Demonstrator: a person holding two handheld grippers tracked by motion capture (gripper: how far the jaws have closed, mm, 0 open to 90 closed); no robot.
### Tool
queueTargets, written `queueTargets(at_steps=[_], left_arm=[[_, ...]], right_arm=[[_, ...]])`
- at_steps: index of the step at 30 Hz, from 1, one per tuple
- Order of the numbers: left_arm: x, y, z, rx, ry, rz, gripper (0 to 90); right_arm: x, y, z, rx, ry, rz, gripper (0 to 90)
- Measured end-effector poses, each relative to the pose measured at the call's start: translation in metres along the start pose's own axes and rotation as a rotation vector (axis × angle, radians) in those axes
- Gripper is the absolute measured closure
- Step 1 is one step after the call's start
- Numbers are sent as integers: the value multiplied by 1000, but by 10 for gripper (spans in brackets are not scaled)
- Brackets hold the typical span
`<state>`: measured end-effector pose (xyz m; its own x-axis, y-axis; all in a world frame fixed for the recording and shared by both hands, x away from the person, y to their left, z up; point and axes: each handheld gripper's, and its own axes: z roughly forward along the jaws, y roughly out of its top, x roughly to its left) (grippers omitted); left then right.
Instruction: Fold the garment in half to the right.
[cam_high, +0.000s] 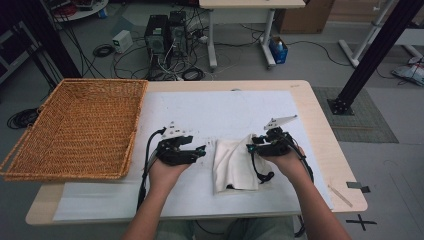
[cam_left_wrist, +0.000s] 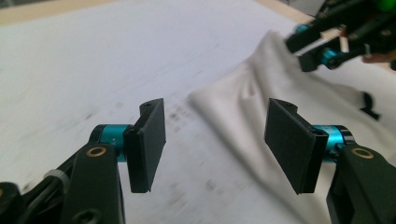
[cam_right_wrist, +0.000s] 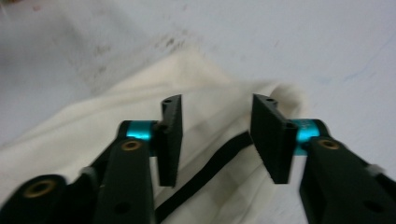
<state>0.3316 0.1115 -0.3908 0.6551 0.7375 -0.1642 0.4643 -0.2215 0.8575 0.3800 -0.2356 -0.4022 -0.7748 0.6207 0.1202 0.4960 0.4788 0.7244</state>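
The cream cloth (cam_high: 234, 165) is seen folded on the white mat (cam_high: 225, 107), between both grippers. The left gripper (cam_left_wrist: 215, 140) and right gripper (cam_right_wrist: 215, 135) are held with jaws apart, nothing clamped. Transfer to the wicker basket (cam_high: 75, 130) is judged outstanding.

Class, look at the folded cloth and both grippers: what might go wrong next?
1. The cream cloth lies loosely folded; a shallow pinch by the right gripper may lift one layer and undo the fold.
2. Its black strap could snag the jaws.
3. The left gripper, open beside the edge, may drag it.
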Motion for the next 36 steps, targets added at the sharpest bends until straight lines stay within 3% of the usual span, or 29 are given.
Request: queueTargets(at_steps=[4,7,11,12,15,20,22,24,26,28,32,34,36], left_arm=[[10,-12,-6,1,16,-31,385],[13,-14,-11,-6,28,-28,386],[17,-13,-15,-17,34,-26,385],[17,-14,-15,-24,35,-23,385],[17,-16,-13,-29,64,-11,321],[18,-21,-16,-29,72,14,269],[19,-23,-18,-29,76,17,264],[21,-25,-21,-31,77,7,263],[23,-26,-23,-35,78,1,263],[24,-26,-26,-38,80,2,263],[21,-24,-26,-42,74,14,263],[20,-26,-24,-38,70,13,263],[20,-27,-22,-33,68,13,263]], right_arm=[[2,-8,12,9,-6,-6,900],[-3,-5,1,-21,-14,5,900],[-18,-12,-23,-50,-33,66,900],[-20,-15,-25,-56,-46,71,801],[-19,-15,-19,-87,-27,110,610],[-9,-6,6,-93,-6,148,488],[-8,-6,17,-72,14,176,550],[-5,-6,22,-44,-14,121,758],[-4,-5,17,-62,-20,100,827],[-9,-3,4,-88,-36,96,831],[-27,-9,-15,-66,-66,127,831],[-35,-15,-13,-23,-65,156,787],[-35,-18,-11,-14,-67,163,673]])
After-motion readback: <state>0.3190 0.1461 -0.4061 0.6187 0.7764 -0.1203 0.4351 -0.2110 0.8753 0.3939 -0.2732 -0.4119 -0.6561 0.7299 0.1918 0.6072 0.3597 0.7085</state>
